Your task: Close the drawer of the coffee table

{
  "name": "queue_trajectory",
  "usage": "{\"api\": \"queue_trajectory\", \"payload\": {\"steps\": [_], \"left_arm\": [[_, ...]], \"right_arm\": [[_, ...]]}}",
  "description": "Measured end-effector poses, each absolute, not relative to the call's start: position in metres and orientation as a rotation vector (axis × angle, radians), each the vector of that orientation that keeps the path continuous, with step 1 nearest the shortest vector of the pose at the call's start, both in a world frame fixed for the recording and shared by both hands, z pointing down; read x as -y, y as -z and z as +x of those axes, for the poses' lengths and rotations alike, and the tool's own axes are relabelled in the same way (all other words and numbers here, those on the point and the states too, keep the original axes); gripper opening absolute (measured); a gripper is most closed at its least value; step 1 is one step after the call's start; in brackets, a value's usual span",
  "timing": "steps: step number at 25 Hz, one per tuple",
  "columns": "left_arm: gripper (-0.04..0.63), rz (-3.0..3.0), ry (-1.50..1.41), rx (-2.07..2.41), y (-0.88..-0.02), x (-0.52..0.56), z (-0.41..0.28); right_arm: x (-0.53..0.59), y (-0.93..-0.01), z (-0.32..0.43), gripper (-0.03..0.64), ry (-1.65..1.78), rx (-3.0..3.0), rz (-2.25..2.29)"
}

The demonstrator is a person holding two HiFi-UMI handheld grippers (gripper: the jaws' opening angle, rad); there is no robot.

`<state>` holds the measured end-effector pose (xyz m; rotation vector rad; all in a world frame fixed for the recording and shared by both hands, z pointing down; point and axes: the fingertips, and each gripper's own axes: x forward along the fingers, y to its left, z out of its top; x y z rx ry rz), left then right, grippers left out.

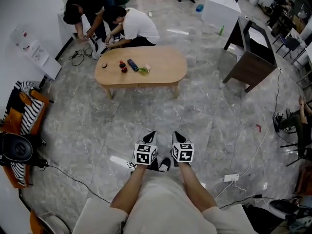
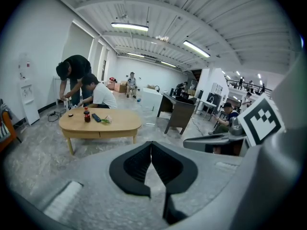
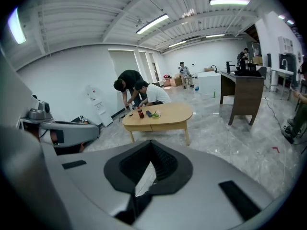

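The oval wooden coffee table (image 1: 161, 62) stands on the grey marble floor, well ahead of me. On its near side the drawer front (image 1: 141, 84) looks flush with the apron, and no gap shows from here. My left gripper (image 1: 150, 136) and right gripper (image 1: 178, 136) hang side by side over the floor, far short of the table, both shut and empty. In the left gripper view the table (image 2: 120, 123) lies beyond the closed left gripper (image 2: 151, 145). In the right gripper view the table (image 3: 172, 114) sits past the closed right gripper (image 3: 151, 145).
On the tabletop are a cola bottle (image 1: 123, 66), a dark remote (image 1: 132, 64), a green item (image 1: 143, 70) and a small disc (image 1: 104, 65). Two people (image 1: 131, 26) crouch behind the table. A dark desk (image 1: 251, 52) stands right, a power strip (image 1: 231, 177) on the floor, a cluttered chair (image 1: 22, 111) left.
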<state>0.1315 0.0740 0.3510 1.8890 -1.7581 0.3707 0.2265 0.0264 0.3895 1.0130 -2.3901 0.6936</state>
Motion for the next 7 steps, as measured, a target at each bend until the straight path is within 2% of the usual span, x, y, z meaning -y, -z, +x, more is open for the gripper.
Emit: {"api": "queue_trajectory", "payload": {"steps": [7], "left_arm": [[0.011,1.872,-0.343,1.767,-0.3490,-0.0751,0.1241]], "right_arm": [[-0.0276,-0.3974,0.2260,0.015,-0.755,2.368,1.028]]}}
